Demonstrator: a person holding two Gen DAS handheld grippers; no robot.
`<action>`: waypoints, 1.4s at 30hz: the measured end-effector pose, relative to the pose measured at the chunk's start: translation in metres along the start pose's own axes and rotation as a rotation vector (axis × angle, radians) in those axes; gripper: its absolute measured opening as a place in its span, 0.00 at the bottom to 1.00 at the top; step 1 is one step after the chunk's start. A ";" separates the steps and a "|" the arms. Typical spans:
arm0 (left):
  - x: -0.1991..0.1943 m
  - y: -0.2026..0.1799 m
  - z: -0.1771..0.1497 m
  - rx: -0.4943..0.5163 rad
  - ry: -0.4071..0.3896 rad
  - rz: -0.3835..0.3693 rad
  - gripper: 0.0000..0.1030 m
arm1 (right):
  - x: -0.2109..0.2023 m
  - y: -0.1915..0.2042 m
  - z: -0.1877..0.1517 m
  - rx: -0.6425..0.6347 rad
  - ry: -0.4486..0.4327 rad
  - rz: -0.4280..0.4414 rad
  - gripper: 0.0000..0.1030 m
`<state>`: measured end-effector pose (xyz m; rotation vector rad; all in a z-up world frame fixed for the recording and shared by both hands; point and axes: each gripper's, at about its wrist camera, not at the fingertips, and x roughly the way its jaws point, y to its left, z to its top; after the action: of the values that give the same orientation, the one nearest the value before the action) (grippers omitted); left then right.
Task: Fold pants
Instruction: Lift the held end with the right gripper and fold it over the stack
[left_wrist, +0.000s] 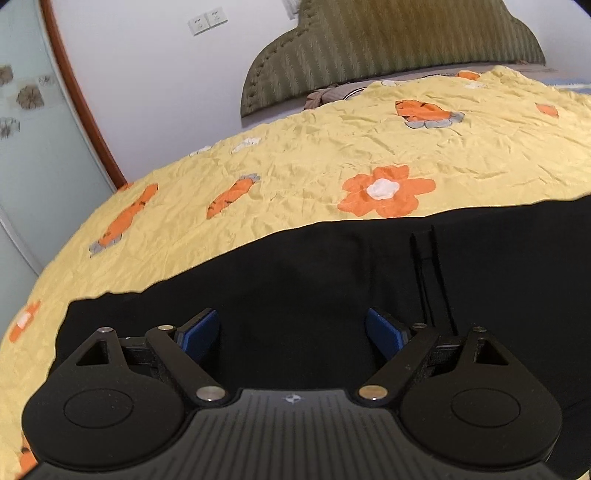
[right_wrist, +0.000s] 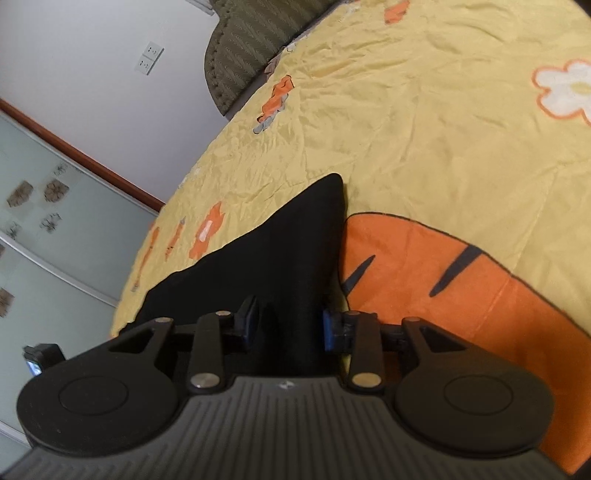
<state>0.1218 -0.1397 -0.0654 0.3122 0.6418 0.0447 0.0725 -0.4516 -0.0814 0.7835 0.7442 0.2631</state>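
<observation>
Black pants (left_wrist: 332, 266) lie flat on the yellow bedspread (left_wrist: 295, 158), filling the lower half of the left wrist view. My left gripper (left_wrist: 291, 334) is open just above the pants, its blue pads (left_wrist: 201, 332) wide apart and empty. In the right wrist view a pointed end of the pants (right_wrist: 295, 251) runs up between my right gripper's fingers (right_wrist: 286, 325). The jaws stand partly closed around the black fabric, one pad on each side of it; the camera is tilted.
The bedspread (right_wrist: 443, 129) has orange carrot and flower patches, one large orange patch (right_wrist: 443, 280) beside the right gripper. A green padded headboard (left_wrist: 388, 48) and white wall stand at the far end. A glass wardrobe door (left_wrist: 33, 129) is at the left.
</observation>
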 end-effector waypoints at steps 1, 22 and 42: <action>0.002 0.003 0.000 -0.015 0.006 -0.006 0.90 | 0.001 0.007 -0.001 -0.040 -0.004 -0.044 0.17; 0.007 0.014 -0.004 -0.037 0.001 0.005 0.95 | -0.030 0.071 0.000 -0.122 -0.111 -0.001 0.09; -0.003 0.075 -0.001 -0.121 -0.029 0.038 0.95 | -0.030 0.137 0.000 -0.087 -0.147 0.144 0.08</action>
<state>0.1231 -0.0687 -0.0417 0.2081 0.6016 0.1150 0.0578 -0.3710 0.0321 0.7658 0.5348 0.3617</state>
